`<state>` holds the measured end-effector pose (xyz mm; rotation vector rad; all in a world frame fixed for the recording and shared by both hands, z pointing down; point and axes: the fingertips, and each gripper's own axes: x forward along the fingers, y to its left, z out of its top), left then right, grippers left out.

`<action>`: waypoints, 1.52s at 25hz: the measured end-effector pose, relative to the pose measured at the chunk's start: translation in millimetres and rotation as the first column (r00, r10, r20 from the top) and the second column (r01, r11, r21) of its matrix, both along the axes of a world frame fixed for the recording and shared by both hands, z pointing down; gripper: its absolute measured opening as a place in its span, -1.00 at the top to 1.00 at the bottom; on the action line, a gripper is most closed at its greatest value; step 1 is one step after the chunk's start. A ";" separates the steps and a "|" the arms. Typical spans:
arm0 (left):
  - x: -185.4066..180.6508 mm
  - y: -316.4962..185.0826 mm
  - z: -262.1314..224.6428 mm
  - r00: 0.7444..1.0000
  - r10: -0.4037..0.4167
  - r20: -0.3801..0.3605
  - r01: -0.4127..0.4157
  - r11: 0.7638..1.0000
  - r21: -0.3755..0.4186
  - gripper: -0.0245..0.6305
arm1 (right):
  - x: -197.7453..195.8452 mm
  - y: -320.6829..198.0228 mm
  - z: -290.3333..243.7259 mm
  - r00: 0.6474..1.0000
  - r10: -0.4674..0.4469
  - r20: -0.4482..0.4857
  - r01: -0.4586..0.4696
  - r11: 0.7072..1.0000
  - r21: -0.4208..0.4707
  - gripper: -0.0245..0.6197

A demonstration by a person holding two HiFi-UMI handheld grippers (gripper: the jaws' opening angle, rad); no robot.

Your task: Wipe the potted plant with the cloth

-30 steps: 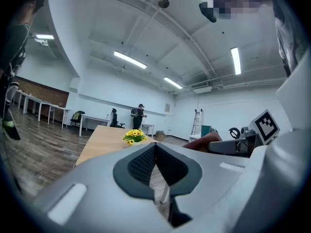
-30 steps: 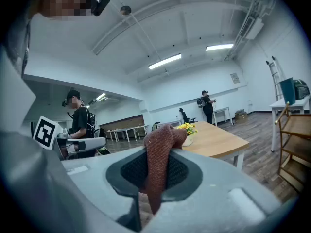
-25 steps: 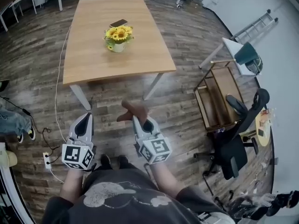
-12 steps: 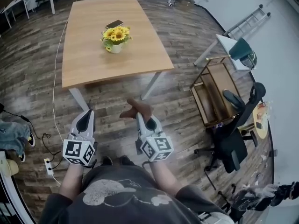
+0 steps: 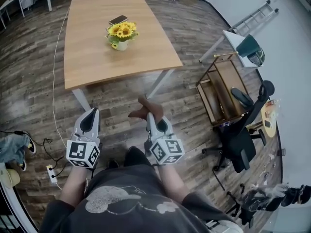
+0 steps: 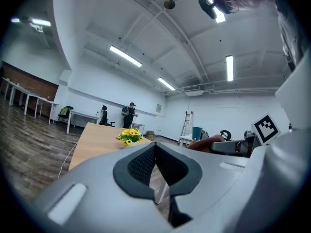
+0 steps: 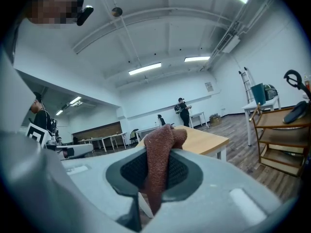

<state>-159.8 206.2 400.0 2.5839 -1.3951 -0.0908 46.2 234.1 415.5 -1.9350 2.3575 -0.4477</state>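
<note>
A potted plant (image 5: pixel 121 35) with yellow sunflowers in a pale pot stands on the wooden table (image 5: pixel 92 52); it also shows small and far off as the plant (image 6: pixel 128 136) in the left gripper view. My right gripper (image 5: pixel 149 113) is shut on a brown cloth (image 5: pixel 144 108), which bulges up between the jaws as the cloth (image 7: pixel 160 165) in the right gripper view. My left gripper (image 5: pixel 91 113) is shut with nothing in it. Both grippers are held over the floor, short of the table's near edge.
A phone (image 5: pixel 118 19) lies on the table behind the plant. A wooden shelf cart (image 5: pixel 221 93), an office chair (image 5: pixel 240 147) and a ladder (image 5: pixel 252 17) stand to the right. A power strip (image 5: pixel 49 170) and cables lie on the floor at the left. People stand far back (image 7: pixel 184 111).
The view has moved toward the table, and both grippers sit closer to its near edge. The right gripper still holds the cloth; the left stays shut.
</note>
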 end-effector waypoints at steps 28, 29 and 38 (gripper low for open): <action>88.3 -168.7 18.9 0.991 -0.131 0.040 0.132 0.991 -0.034 0.87 | 68.3 -231.1 18.7 0.979 -0.200 0.024 0.201 0.979 -0.035 0.79; 92.9 -174.5 20.4 0.990 -0.135 0.046 0.137 0.990 -0.034 0.87 | 72.6 -237.4 20.5 0.978 -0.207 0.025 0.208 0.977 -0.038 0.79; 121.4 -215.5 28.2 0.981 -0.167 0.099 0.172 0.984 -0.042 0.86 | 97.4 -274.3 33.3 0.970 -0.240 0.044 0.243 0.968 -0.068 0.79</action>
